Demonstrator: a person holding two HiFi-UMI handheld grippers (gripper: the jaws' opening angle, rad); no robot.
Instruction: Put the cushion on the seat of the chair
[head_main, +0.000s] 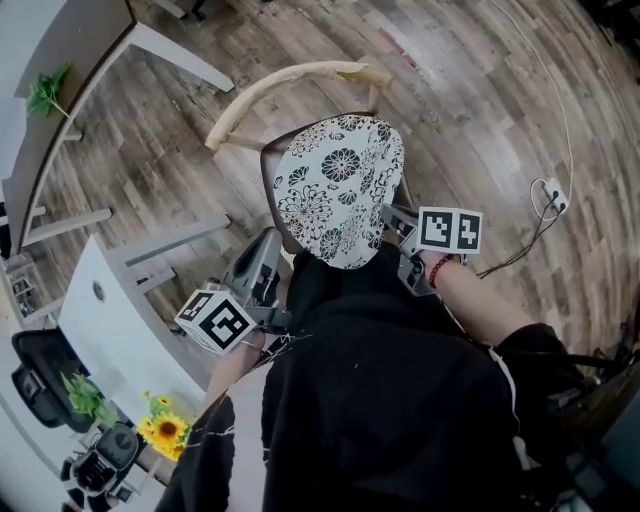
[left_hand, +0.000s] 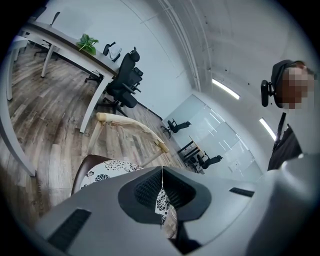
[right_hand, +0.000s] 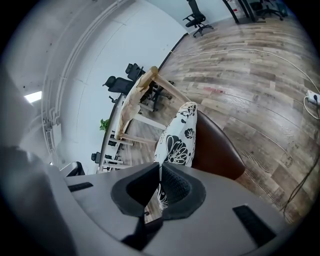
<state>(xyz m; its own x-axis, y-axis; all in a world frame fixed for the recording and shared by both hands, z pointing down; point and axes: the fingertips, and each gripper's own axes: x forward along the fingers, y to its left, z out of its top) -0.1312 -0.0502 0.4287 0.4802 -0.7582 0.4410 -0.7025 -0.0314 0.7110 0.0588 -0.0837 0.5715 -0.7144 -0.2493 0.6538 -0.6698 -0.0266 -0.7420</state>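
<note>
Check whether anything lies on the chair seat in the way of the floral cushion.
Nothing visible. The left gripper and right gripper pinch the near edge of the floral cushion over the brown seat, whose exposed part is bare; the part beneath the cushion is hidden.

The cushion covers almost the whole seat of the chair. The curved backrest closes the chair's far side. A white worktop stands near the chair's left side. Right of the chair the floor is open, with only a power strip and its cable.
</note>
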